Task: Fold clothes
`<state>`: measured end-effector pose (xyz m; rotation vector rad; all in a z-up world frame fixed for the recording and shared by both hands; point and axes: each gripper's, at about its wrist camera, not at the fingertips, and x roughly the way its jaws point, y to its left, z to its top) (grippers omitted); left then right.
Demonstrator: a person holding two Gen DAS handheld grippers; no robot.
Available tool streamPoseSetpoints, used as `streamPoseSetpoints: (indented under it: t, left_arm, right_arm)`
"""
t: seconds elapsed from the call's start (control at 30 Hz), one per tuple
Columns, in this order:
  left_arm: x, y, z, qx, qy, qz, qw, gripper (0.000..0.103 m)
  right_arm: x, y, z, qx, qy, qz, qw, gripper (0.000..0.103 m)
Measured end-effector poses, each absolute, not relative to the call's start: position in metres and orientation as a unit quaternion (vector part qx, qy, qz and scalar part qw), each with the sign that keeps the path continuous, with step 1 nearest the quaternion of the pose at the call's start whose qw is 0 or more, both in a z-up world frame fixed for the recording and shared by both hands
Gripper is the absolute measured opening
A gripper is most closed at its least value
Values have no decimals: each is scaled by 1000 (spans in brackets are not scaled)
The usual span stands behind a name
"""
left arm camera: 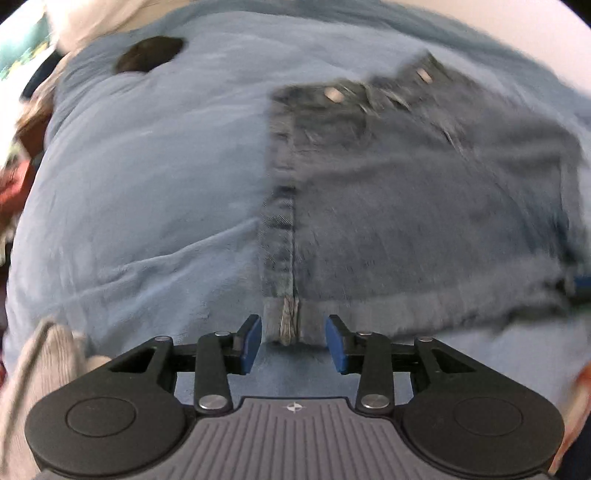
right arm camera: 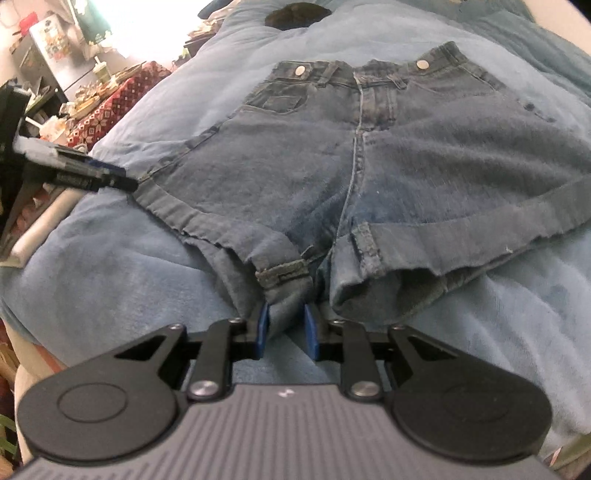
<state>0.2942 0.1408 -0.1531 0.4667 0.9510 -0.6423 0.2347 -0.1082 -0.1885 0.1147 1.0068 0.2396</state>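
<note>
1. Your left gripper (left arm camera: 293, 341): fingers apart, straddling the side-seam corner of the cuff without pressing it; in the right wrist view it meets that outer cuff corner from the left.
2. One pair of denim shorts (right arm camera: 295, 158): spread flat on the light blue blanket (right arm camera: 110, 280), waistband away from you, two metal buttons showing, two rolled cuffs toward you.
3. Your right gripper (right arm camera: 285, 332): narrow, blue pads pinching the inner hem of the left leg opening, beside the crotch.
4. One dark object (right arm camera: 295, 14): on the blanket beyond the waistband.
</note>
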Motion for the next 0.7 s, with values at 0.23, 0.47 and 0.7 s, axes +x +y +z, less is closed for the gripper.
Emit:
streamPoseSetpoints:
  t: [0.23, 0.47, 0.7]
  left_arm:
    - [276, 133, -159, 358, 395, -319, 783, 50]
    - [279, 123, -178, 430, 364, -325, 759, 44]
    - [261, 122, -184, 549, 294, -343, 703, 40]
  right_arm:
    - [223, -99, -188, 26, 460, 108, 881, 24]
    - [222, -103, -189, 33, 460, 105, 881, 24]
    - [222, -108, -190, 44, 464, 102, 879, 25]
